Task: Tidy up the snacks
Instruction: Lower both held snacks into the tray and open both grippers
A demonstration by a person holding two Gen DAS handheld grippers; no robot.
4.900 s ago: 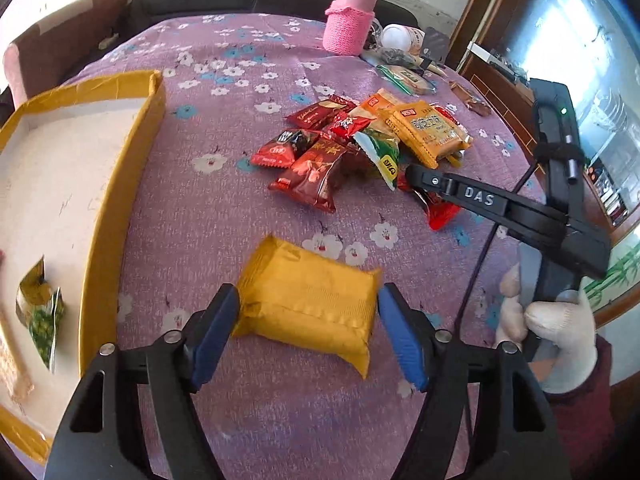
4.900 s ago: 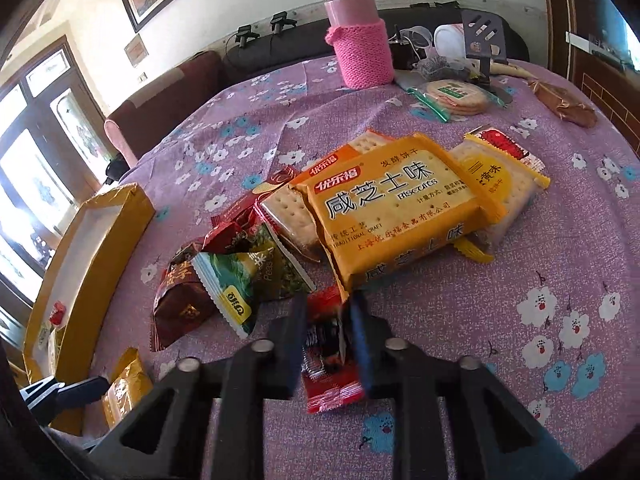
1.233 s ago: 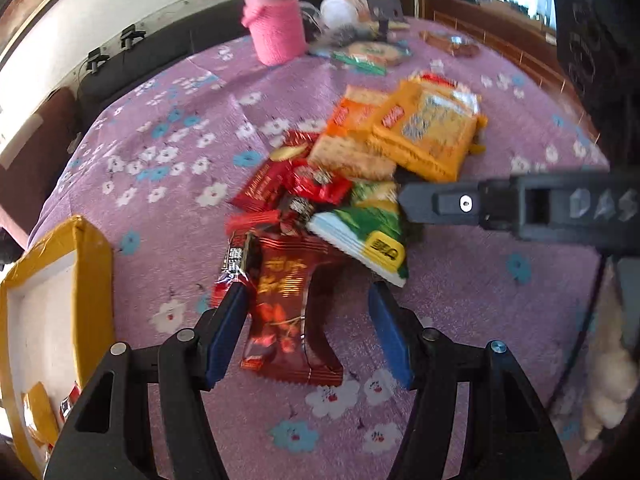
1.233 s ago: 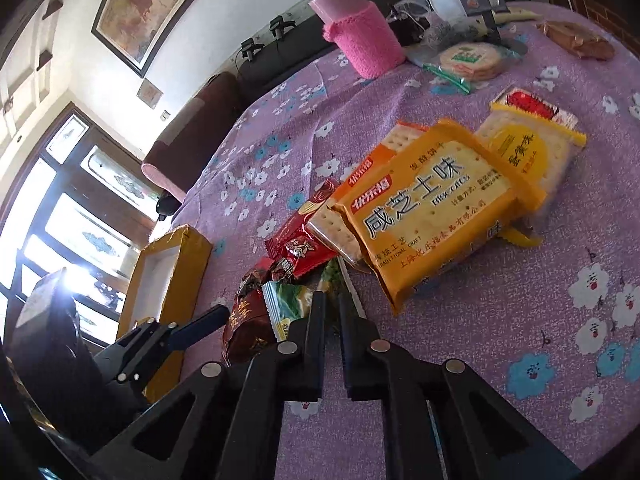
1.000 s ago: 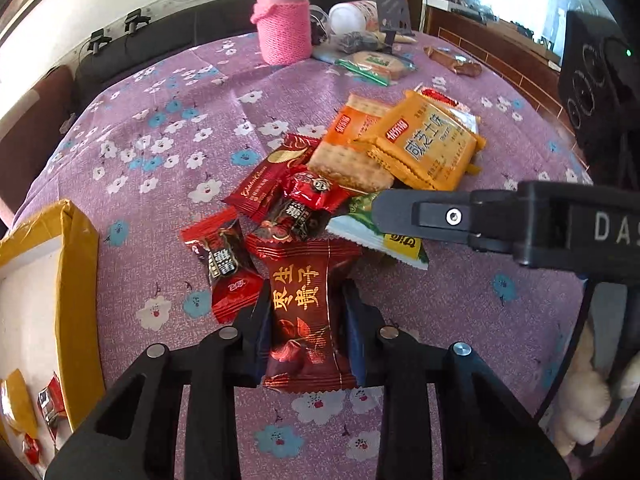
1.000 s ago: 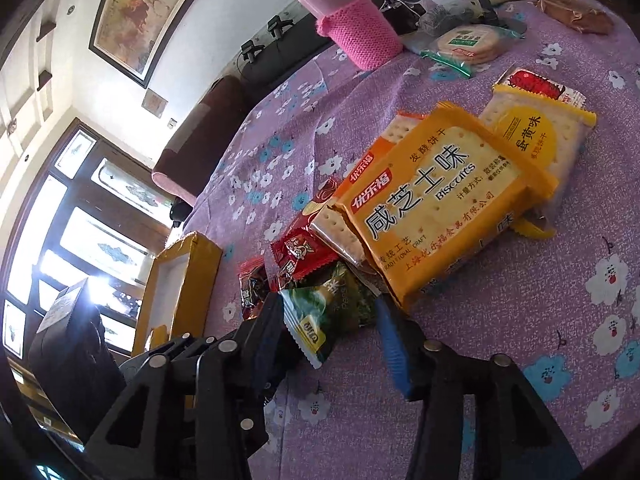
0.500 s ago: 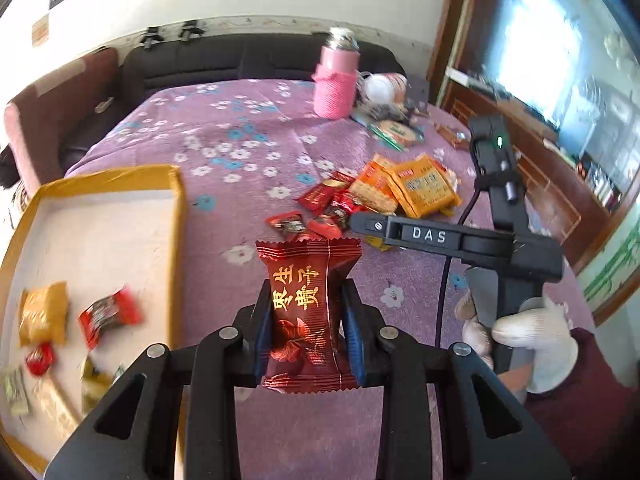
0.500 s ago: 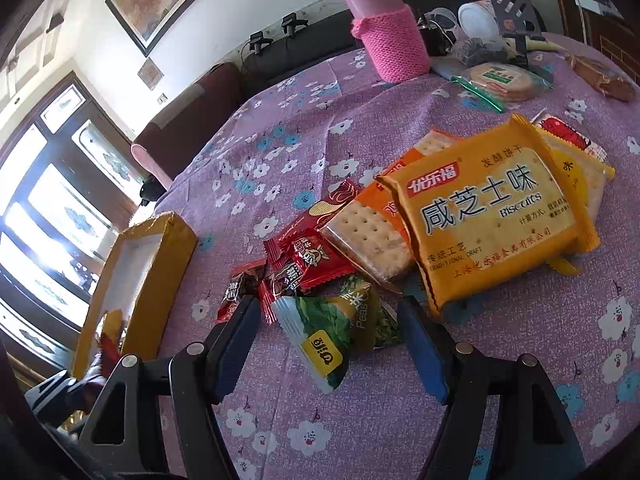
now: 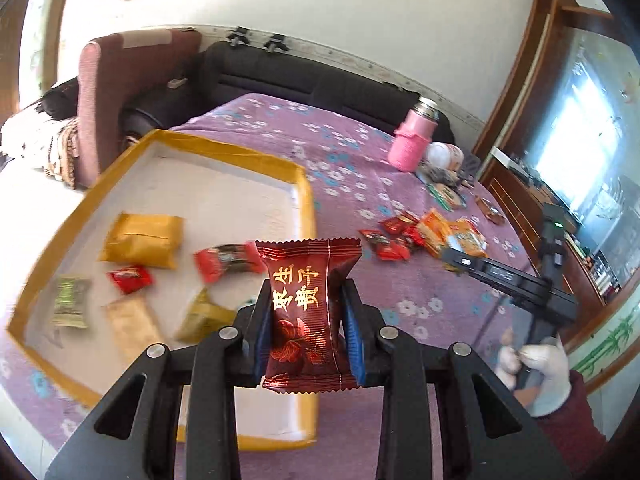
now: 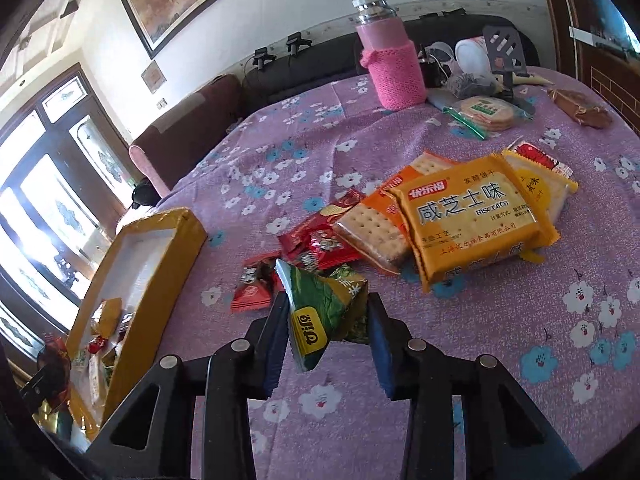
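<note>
My left gripper (image 9: 308,330) is shut on a dark red candy packet (image 9: 308,312) with gold characters, held in the air over the near right part of the yellow-rimmed box (image 9: 298,170). The box holds several snacks, among them a yellow packet (image 9: 140,240). My right gripper (image 10: 328,326) has its blue pads closed against a green snack packet (image 10: 324,306) at the front of the snack pile on the purple floral tablecloth (image 10: 460,340). The pile includes a big orange biscuit pack (image 10: 468,216) and red candies (image 10: 316,250). The box also shows in the right wrist view (image 10: 136,276).
A pink-sleeved bottle (image 10: 390,68), a bag of round crackers (image 10: 484,112), a phone stand (image 10: 504,52) and a brown item (image 10: 580,110) stand at the table's far side. A sofa (image 9: 288,80) and an armchair (image 9: 120,92) lie behind the table.
My left gripper grasped the dark red packet from the pile, lifted it and carried it left over the box. My right gripper moved onto the green packet and its pads closed in on it.
</note>
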